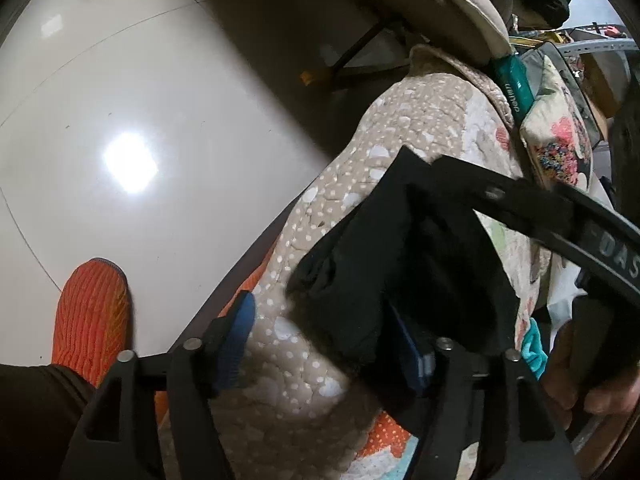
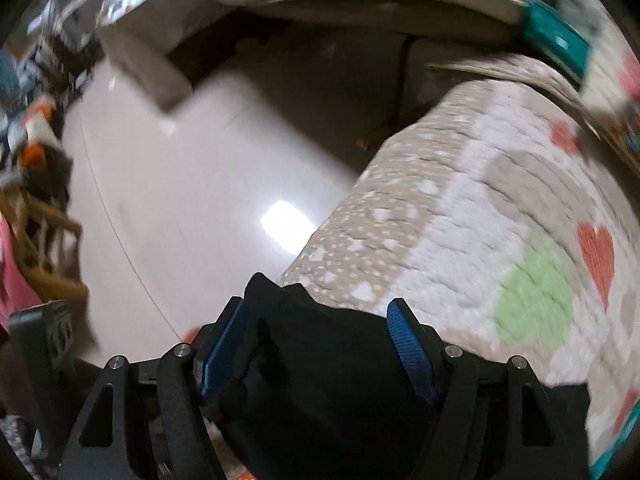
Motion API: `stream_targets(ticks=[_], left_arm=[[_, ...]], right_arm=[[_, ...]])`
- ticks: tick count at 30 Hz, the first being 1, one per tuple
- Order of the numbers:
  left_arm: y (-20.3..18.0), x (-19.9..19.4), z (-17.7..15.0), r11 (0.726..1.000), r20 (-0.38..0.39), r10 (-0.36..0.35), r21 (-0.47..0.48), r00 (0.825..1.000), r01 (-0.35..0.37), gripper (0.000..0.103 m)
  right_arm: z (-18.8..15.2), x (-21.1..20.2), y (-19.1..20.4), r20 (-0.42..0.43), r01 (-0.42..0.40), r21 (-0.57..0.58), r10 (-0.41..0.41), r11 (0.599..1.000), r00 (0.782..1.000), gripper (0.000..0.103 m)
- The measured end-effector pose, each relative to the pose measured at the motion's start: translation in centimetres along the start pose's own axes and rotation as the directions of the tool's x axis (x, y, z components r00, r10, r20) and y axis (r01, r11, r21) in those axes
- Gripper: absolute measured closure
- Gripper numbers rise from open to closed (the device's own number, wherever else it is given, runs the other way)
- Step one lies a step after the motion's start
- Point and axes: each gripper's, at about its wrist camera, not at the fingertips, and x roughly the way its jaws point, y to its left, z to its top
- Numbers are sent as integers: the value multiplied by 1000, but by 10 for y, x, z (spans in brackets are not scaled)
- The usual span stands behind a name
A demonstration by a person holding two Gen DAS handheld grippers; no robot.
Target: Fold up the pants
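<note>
Black fabric pants [image 1: 400, 256] bunched at the quilted bed's [image 1: 304, 364] floor-side edge. Left gripper [image 1: 324, 344] and right gripper [image 2: 316, 356]: jaws wide apart, cloth between, ungripped.

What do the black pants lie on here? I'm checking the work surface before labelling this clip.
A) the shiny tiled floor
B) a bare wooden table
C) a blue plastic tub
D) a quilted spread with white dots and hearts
D: the black pants rest on the beige quilted spread with white dots and red hearts, while the glossy floor lies below its edge.
</note>
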Motion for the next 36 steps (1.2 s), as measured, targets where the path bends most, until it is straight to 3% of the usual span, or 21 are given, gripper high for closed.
stream_targets(ticks=[5, 6, 7, 8, 9, 10, 12, 20, 31, 36], left_arm=[[-1, 6, -1, 1000, -26, 26, 2, 999, -26, 32], [-3, 7, 0, 999, -38, 29, 16, 999, -28, 38], [-6, 5, 0, 999, -49, -3, 35, 999, 5, 59], [-10, 2, 1, 998, -54, -26, 54, 998, 29, 78], [-13, 0, 1, 997, -53, -32, 69, 998, 36, 83], [-17, -4, 0, 995, -46, -46, 90, 998, 50, 87], [-23, -11, -1, 990, -39, -83, 111, 996, 87, 89], [-65, -21, -15, 953, -47, -230, 193, 972, 234, 90], [-128, -1, -50, 903, -132, -267, 311, 955, 296, 90], [-162, 11, -80, 837, -224, -290, 412, 930, 360, 88]], right_arm=[[5, 29, 21, -72, 39, -81, -45, 996, 996, 26], [4, 32, 25, -84, 45, -99, -54, 994, 995, 27], [1, 36, 32, -91, 68, -127, -80, 990, 993, 30], [-1, 36, 35, -89, 104, -146, -118, 984, 989, 53], [-3, 36, 37, -84, 143, -163, -158, 976, 984, 66], [-4, 34, 36, -78, 141, -157, -155, 977, 985, 67], [-8, 21, 28, -46, 119, -111, -125, 987, 991, 74], [-19, -34, -3, 99, 73, 43, -77, 996, 992, 77], [-81, -82, -86, 185, 8, 264, -59, 964, 981, 77], [-128, -92, -133, 229, -37, 385, -56, 922, 972, 77]])
